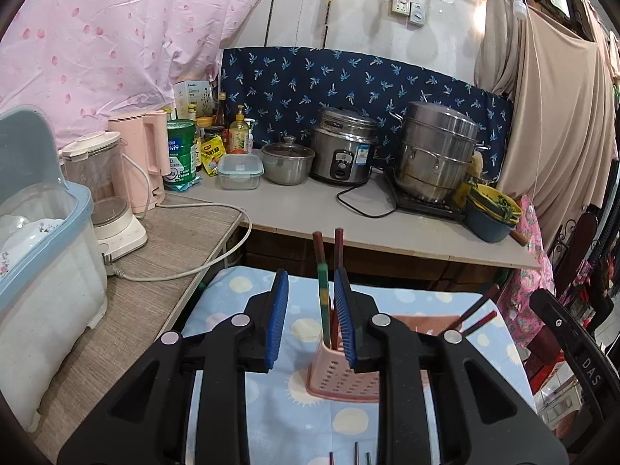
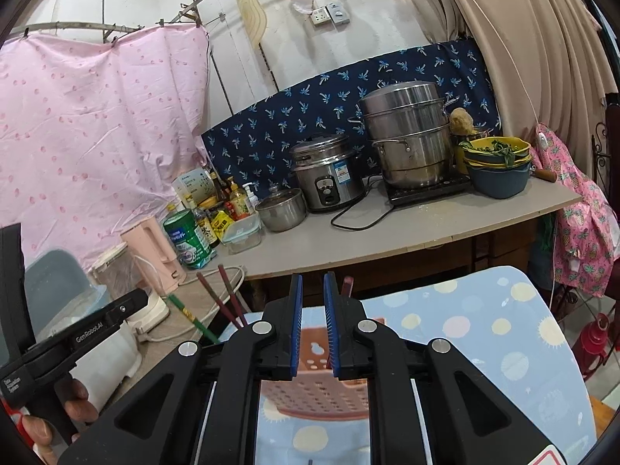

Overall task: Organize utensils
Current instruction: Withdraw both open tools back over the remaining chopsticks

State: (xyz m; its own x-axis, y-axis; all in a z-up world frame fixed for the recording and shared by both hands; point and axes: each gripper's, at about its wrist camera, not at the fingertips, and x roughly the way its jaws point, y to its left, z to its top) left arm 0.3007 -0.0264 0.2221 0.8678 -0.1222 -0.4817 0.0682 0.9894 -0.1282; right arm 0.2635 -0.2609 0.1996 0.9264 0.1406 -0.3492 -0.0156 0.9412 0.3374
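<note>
A pink perforated utensil holder (image 1: 341, 376) stands on the blue patterned cloth (image 1: 271, 333). Dark red and green chopsticks (image 1: 322, 290) stand upright in it, between the blue pads of my left gripper (image 1: 311, 290). The jaws stand apart and do not press the sticks. More chopsticks (image 1: 476, 312) lean out at the holder's right. In the right wrist view the holder (image 2: 314, 387) lies under my right gripper (image 2: 313, 302), whose pads are a narrow gap apart and empty. Chopsticks (image 2: 228, 298) lean to its left. The left gripper's body (image 2: 77, 341) shows at the left.
A counter (image 1: 310, 209) behind holds a rice cooker (image 1: 343, 151), a steel steamer pot (image 1: 434, 151), a small lidded pot (image 1: 287, 162), bottles and stacked bowls (image 1: 490, 209). At the left stand a blue dish bin (image 1: 42, 240), a blender (image 1: 104, 193) and a pink kettle (image 1: 141, 159).
</note>
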